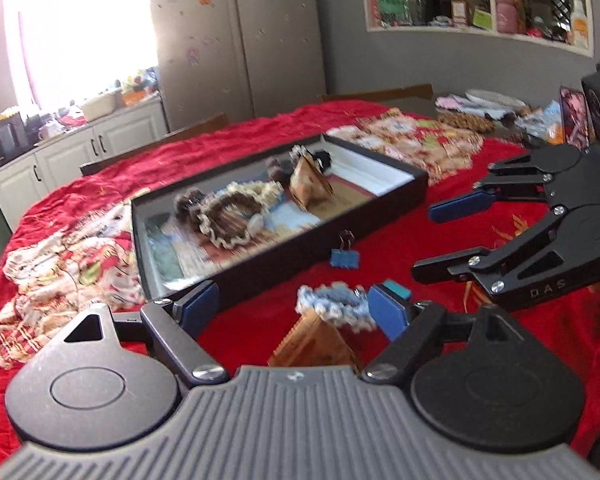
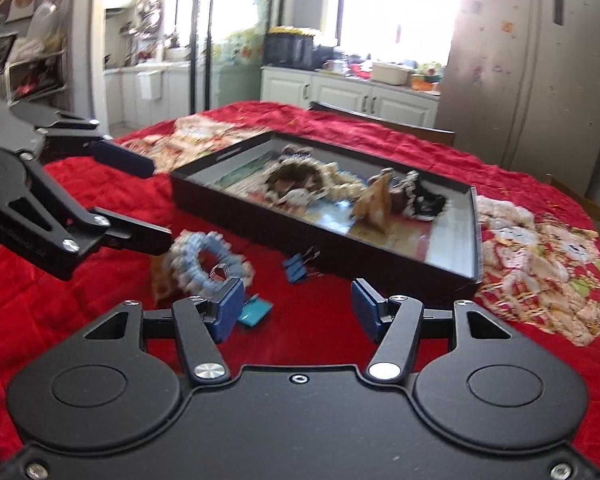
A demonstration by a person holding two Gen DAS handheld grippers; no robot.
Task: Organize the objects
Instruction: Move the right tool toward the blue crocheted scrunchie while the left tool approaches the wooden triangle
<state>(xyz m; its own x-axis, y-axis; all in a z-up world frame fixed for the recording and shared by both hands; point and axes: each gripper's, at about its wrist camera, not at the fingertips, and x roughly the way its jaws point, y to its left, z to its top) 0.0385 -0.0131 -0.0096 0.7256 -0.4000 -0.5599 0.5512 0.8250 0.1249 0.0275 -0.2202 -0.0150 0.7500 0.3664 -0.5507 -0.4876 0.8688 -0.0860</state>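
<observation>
Step in hand: collecting the loose items left on the table (image 1: 440,248) into the tray (image 1: 380,196). My left tongs (image 1: 296,312) stand wide and empty around the blue scrunchie (image 1: 332,304), which seems, through blur, to rest on a brown comb (image 1: 316,344). My right tongs (image 2: 296,308) stand half open, empty. Next: close squarely on the scrunchie without snagging the blue clip (image 1: 344,258).

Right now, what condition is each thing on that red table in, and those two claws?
Black tray: open, partly filled.
Blue scrunchie: outside tray, on cloth.
Blue binder clip: closed, beside tray.
Left gripper: open, empty.
Right gripper: open, empty.
</observation>
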